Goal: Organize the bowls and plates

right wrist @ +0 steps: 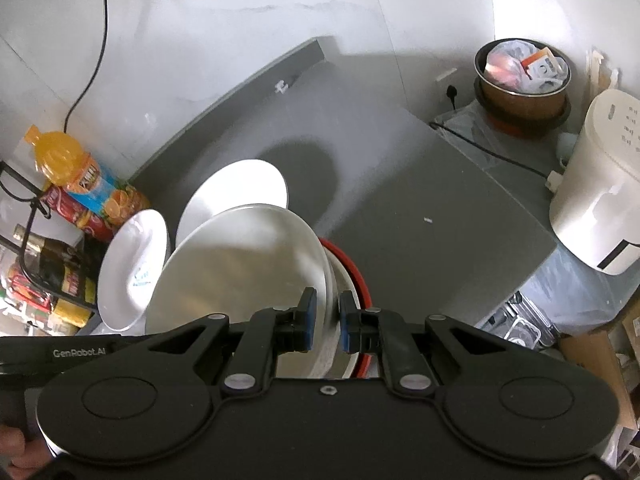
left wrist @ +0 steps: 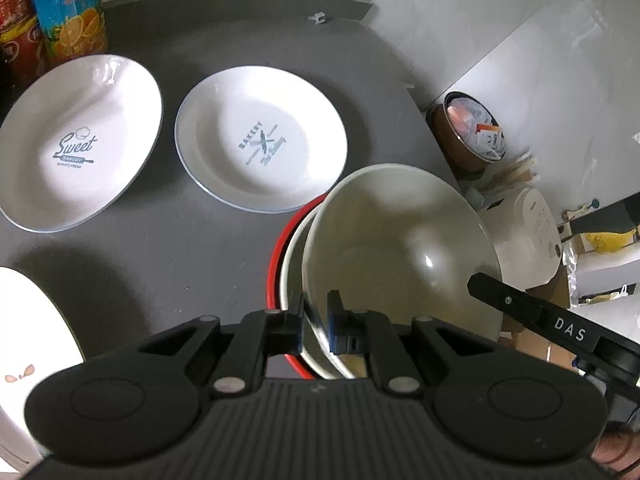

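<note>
While the left hand-held gripper pinches the near rim of a pale bowl, its two fingers stand one inside and one outside the wall, pressed onto the ceramic. That bowl sits tilted inside a second pale bowl, and both nest in a red-rimmed bowl on the grey counter. From the right wrist view, the right hand-held gripper straddles the opposite rim of what appears to be the same pale bowl; its blue pads lie close on either side of the wall, yet I cannot tell whether they press it or leave a sliver of gap.

Beyond the stack lie two white printed plates, one marked "Bakery" and one marked "Sweet", flat on the counter and well apart from the bowls. Drink bottles stand at the far corner, and a white appliance sits off the counter's edge.

Glazed ceramic like this is probably stiff, fairly heavy, slick and breakable. The rim is the only sensible hold, one finger either side of the wall, and a tilted bowl may slip or knock its neighbour when it is lifted or lowered.
</note>
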Demonstrator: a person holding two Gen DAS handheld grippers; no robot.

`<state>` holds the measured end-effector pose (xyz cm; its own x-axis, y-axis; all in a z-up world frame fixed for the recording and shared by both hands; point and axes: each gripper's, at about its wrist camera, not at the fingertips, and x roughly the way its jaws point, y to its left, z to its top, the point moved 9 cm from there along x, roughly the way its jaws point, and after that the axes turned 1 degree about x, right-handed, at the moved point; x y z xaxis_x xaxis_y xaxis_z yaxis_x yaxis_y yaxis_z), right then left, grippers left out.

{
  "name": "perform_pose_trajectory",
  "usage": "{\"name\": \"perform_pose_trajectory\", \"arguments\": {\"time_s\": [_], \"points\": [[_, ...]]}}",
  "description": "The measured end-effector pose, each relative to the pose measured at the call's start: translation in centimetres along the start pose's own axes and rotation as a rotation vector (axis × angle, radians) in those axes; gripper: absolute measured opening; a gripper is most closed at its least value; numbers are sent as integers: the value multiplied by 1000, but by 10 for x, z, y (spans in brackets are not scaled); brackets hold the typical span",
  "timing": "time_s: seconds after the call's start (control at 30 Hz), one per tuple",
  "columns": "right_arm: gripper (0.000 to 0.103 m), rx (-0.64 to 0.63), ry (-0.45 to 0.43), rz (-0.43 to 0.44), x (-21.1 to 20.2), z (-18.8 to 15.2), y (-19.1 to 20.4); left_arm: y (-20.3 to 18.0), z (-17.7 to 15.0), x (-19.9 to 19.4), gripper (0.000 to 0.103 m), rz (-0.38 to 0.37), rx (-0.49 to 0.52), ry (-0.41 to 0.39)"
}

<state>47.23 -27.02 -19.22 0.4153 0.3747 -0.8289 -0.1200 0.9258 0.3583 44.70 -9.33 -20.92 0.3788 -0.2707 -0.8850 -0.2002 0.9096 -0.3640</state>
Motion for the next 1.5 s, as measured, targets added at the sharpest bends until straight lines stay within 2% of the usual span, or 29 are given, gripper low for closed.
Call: {"name": "perform_pose_trajectory", "arguments": {"time_s": [0.43,0.67,0.73,0.8,0.83,0.87,1.03,1.1,1.23,1.37,1.5], "points": [[14,45,2,-20,13,-7,-6,-1,-7,10,10,15,34,23],[18,27,8,-10,16,-5,-7,-3,-4,10,12,33,49,14],[23,30,5,-7,14,-2,-8,-3,-4,11,12,38,48,31],[34,29,-5,7,9,1,-7,-2,-2,7,13,45,33,29],[38,22,-9,12,7,2,-6,-1,-1,6,16,50,30,27],[46,14,-11,12,5,4,-6,-1,0,5,19,57,29,26],[59,-35,0,7,0,11,-3,0,3,-1,46,86,5,0],[66,-43,6,3,-1,14,-2,1,3,-4,53,89,-6,-10],[76,-72,26,20,-5,17,7,3,-1,-8,61,111,-13,-17],[85,-137,51,46,-8,15,20,6,-6,-15,64,123,-29,-36],[88,-191,83,82,-8,12,34,15,-12,-25,65,139,-81,-51]]}}
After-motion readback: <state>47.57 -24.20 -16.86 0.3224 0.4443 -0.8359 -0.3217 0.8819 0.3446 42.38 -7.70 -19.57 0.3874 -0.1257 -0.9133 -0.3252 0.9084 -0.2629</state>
